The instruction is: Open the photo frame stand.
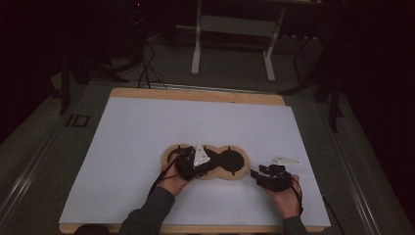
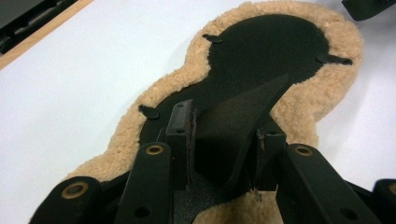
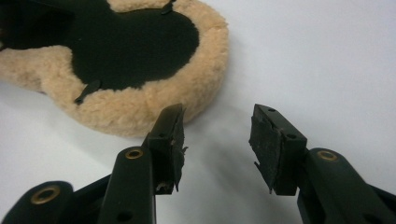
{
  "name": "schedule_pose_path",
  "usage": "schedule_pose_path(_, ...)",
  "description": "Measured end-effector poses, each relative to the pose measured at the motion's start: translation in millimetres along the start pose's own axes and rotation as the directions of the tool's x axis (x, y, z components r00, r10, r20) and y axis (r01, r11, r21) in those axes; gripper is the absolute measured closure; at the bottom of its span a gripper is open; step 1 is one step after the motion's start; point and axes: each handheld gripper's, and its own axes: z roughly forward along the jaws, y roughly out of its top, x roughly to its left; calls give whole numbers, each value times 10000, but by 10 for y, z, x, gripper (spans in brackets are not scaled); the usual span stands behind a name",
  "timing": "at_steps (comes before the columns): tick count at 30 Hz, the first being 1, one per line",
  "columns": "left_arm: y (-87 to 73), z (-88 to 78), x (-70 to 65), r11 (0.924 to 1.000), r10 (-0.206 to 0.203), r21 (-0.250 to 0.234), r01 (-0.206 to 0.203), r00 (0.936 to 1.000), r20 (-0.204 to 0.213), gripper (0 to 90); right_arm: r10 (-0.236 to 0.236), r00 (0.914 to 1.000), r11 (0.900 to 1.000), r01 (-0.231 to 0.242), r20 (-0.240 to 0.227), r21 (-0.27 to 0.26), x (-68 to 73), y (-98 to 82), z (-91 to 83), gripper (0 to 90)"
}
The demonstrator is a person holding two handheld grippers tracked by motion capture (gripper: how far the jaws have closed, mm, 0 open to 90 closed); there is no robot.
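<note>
A fleece-edged pad (image 1: 205, 161) lies flat on the white tabletop (image 1: 147, 142), near the person's edge and a little left of centre. Its outline is lobed, like joined rounds, with a thick, curly tan fleece border around a smooth black inner face that carries small black tabs at its rim. The left gripper (image 1: 192, 166) sits over the pad's left-middle part; in the left gripper view (image 2: 224, 140) a stiff black flap of the inner face stands up between the two black jaws, and both pads appear to press on it. The right gripper (image 1: 266, 176) rests just right of the pad, apart from it; in the right gripper view (image 3: 217, 135) its jaws stand apart over bare tabletop, the fleece rim just beyond its left jaw.
</note>
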Motion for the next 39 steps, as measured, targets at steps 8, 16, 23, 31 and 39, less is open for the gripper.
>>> schedule_pose_path(8,33,-4,37,9999,115,108,-116,9999,105,697,-73,9997,9998,69,-248,-186,54,31,-37,506)
schedule_pose_path(16,-6,-19,64,9998,-31,-202,36,9997,240,705,112,9995,9993,-123,-307,-350,42,64,-64,485)
schedule_pose_path(23,-34,-55,111,9976,-375,-577,393,9988,328,710,478,9975,9971,-508,-521,-574,34,135,-106,475)
schedule_pose_path(31,-108,-130,163,9901,-732,-1162,792,9958,552,710,823,9899,9928,-916,-1155,-776,36,298,-139,443)
schedule_pose_path(39,-151,-199,224,9790,-1189,-1569,1302,9897,794,709,829,9875,9932,-930,-1343,-706,104,457,-110,385)
